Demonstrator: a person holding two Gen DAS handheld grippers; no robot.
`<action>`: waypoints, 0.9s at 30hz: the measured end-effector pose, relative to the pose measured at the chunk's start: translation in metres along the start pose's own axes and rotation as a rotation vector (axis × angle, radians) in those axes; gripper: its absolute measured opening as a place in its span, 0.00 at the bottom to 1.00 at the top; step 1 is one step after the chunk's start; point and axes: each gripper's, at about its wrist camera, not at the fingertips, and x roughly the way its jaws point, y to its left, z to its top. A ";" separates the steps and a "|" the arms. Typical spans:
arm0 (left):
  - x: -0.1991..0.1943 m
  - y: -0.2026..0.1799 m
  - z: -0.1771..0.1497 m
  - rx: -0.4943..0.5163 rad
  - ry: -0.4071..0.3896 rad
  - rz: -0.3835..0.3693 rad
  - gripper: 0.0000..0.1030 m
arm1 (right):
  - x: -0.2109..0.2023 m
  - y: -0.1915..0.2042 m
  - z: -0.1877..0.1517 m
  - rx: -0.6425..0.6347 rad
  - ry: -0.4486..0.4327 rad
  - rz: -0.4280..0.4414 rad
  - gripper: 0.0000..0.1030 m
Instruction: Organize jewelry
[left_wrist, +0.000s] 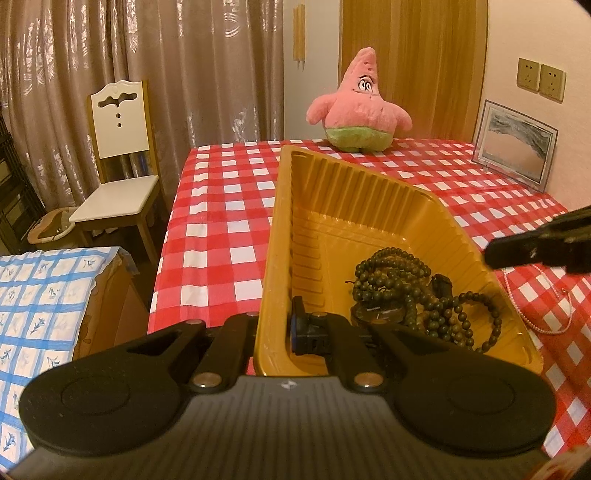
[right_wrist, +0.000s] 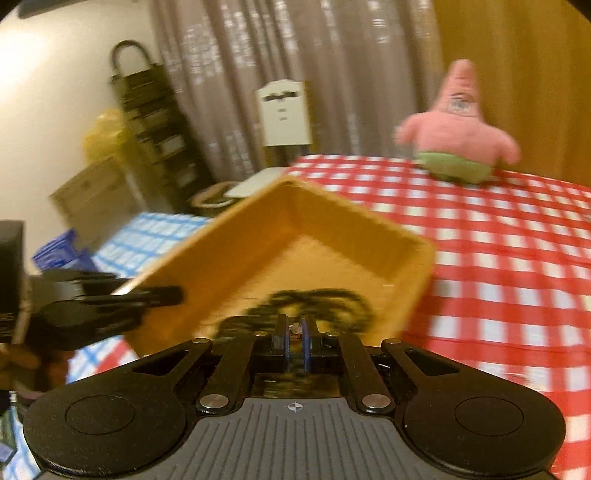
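Observation:
A yellow plastic tray (left_wrist: 354, 206) stands on the red checked tablecloth (left_wrist: 221, 229). My left gripper (left_wrist: 275, 328) is shut on the tray's near left wall. Dark green bead strands (left_wrist: 399, 280) lie coiled in the tray's near right corner. My right gripper (left_wrist: 495, 254) comes in from the right, just past the tray's right rim. A thin pearl strand (left_wrist: 515, 299) trails down from it over the cloth. In the blurred right wrist view my right gripper (right_wrist: 295, 328) is shut on a small pale bit of that strand, above the tray (right_wrist: 332, 236) and the dark beads (right_wrist: 317, 306). The left gripper (right_wrist: 162, 295) grips the tray's left edge.
A pink star plush toy (left_wrist: 360, 107) sits at the table's far edge. A framed picture (left_wrist: 515, 147) leans on the right wall. Left of the table stand a white chair (left_wrist: 118, 162) and a box under a blue checked cloth (left_wrist: 48, 295).

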 end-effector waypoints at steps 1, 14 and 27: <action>0.000 0.000 0.000 0.000 -0.001 0.000 0.03 | 0.004 0.006 0.001 -0.007 0.004 0.018 0.07; 0.000 0.002 0.000 -0.012 -0.009 -0.011 0.04 | 0.047 0.050 -0.005 -0.096 0.070 0.141 0.08; 0.000 0.002 -0.001 -0.009 -0.007 -0.017 0.03 | 0.003 0.035 -0.002 -0.005 -0.024 0.094 0.36</action>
